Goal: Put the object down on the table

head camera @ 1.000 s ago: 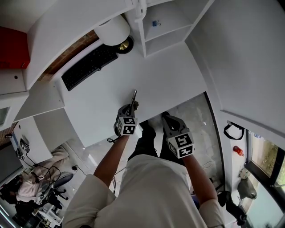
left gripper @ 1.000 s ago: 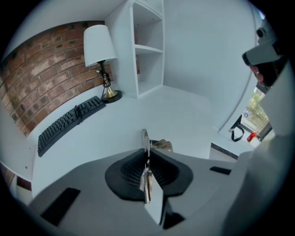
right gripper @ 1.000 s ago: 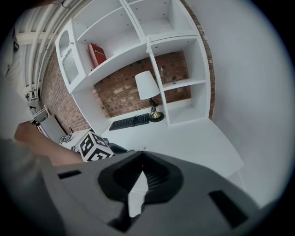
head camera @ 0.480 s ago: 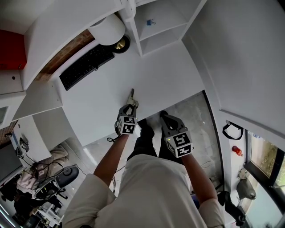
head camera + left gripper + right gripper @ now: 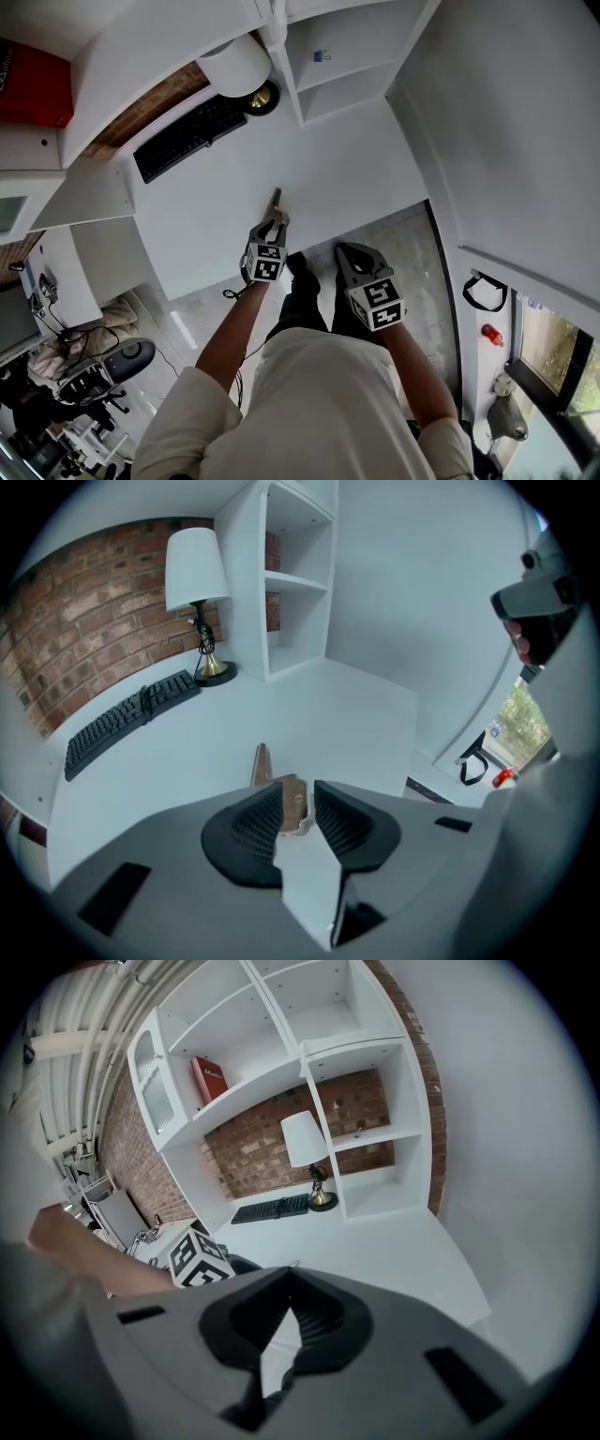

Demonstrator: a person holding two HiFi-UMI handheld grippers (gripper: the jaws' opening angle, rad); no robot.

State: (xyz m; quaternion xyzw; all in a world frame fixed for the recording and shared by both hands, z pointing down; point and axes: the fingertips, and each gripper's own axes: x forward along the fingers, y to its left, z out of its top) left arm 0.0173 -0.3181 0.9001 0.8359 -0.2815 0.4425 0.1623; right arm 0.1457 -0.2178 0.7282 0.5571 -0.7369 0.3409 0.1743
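Opening L gripper, jaws apart w/ brown tool btwn, flat on table; R gripper pressed together, empty.

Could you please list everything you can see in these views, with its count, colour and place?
Table: one, white, centre.
Keyboard: one, black, back left of the table.
Lamp: one, white shade on a brass base, beside the keyboard.
Shelf unit: one, white, right of the lamp.
Book: one, red, upper shelf.
Brick wall: one, red-brown, behind the table.
Object: one, brown, on the table between the left gripper's jaws.
Chair: one, dark, floor at left.
Left gripper: one, grey, jaws opening around the object.
Right gripper: one, grey, jaws together, empty, off the table's front edge.
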